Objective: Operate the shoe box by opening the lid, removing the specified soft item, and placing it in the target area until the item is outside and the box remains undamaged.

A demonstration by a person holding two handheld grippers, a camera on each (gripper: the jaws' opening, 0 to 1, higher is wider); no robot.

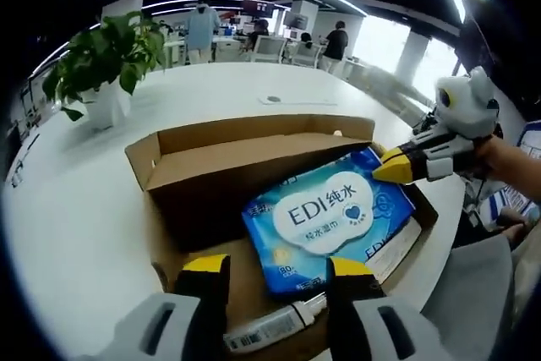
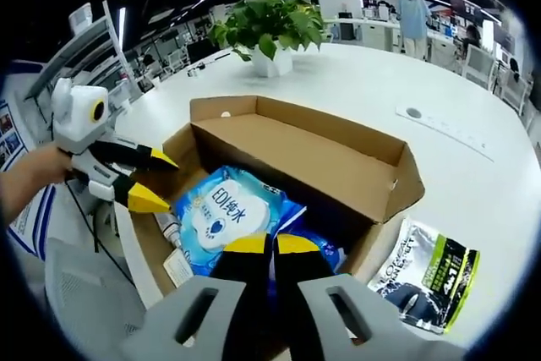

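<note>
White office worktop (image 1: 254, 82) carries an open cardboard shoe box (image 1: 245, 154) with its lid flipped up, a potted plant (image 1: 106, 61) behind it and a black-green pouch (image 2: 431, 281) lying just beside the box. Blue EDI wet-wipes pack (image 1: 325, 217) lies flat inside the box, next to a white tube (image 1: 275, 327). Left tool (image 1: 275, 268) is spread over the pack's near edge, not gripping; right tool (image 2: 270, 244) is pressed together at the pack's corner, pinch on it can't be confirmed.
</note>
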